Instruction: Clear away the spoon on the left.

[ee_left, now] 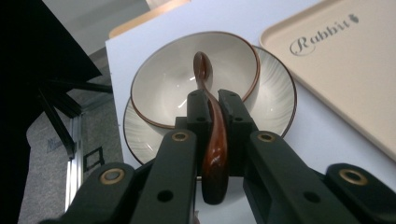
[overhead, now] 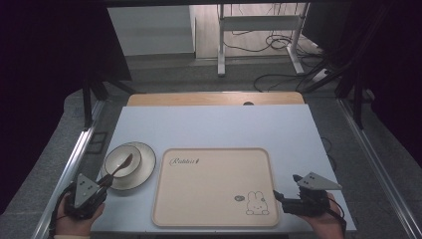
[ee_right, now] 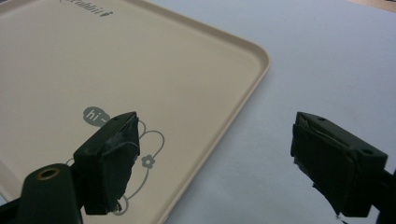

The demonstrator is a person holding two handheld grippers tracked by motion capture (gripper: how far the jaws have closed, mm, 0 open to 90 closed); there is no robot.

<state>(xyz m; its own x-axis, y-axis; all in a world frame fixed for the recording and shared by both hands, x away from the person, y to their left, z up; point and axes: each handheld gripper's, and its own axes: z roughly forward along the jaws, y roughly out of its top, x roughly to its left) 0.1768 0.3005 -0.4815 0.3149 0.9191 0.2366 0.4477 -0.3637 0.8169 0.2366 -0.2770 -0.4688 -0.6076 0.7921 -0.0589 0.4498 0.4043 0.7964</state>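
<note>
Spoon: dark reddish-brown, glossy, looks wooden; curved handle clamped between the jaws of the left gripper, its bowl end reaching over and down into the bowl. Bowl: cream-white, thin brown rim, upright, seated on the plate. Plate: cream with faint radial ribbing, dark edge line, flat on the pale blue-grey table top near its left front corner. Tray: beige, rectangular, rounded corners, low raised rim, lying flat just right of the plate, not touching it; printed "Rabbit" script at upper left, small rabbit drawing with "hi" bubble at lower right.
</note>
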